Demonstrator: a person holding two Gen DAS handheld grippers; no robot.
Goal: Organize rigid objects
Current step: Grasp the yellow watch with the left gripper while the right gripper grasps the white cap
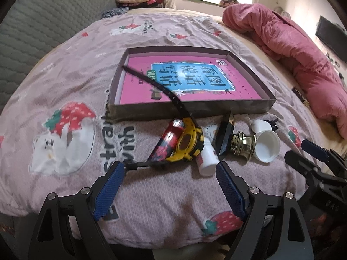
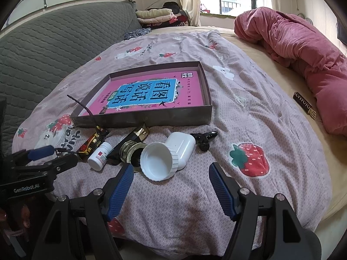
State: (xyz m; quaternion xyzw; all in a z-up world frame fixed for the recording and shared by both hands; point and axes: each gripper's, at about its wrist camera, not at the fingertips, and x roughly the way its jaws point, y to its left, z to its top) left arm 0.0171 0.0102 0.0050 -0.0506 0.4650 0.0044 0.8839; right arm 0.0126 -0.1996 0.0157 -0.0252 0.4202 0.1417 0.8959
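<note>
A shallow brown box point(image 1: 190, 109) point(image 2: 143, 118) with a pink book point(image 1: 195, 80) point(image 2: 151, 93) inside lies on the bed. In front of it sits a cluster: a yellow watch point(image 1: 189, 145) with a black strap reaching over the box wall, a red patterned tube point(image 1: 167, 143), a small white bottle point(image 1: 206, 162) point(image 2: 99, 156), a brass jar point(image 1: 244, 144) point(image 2: 132, 153), a white cap point(image 1: 267, 146) point(image 2: 159, 162), a white case point(image 2: 182, 147) and a black clip point(image 2: 205, 139). My left gripper point(image 1: 170, 169) stands open just short of the watch. My right gripper point(image 2: 170, 171) stands open around the white cap's near side.
A pink strawberry-print blanket point(image 1: 65, 86) point(image 2: 249, 119) covers the bed. A rolled red duvet point(image 1: 292, 43) point(image 2: 303, 49) lies at the right, a grey quilted headboard point(image 2: 54, 43) at the left, folded clothes point(image 2: 156, 15) at the back. A small dark labelled bar point(image 2: 304, 106) rests by the duvet.
</note>
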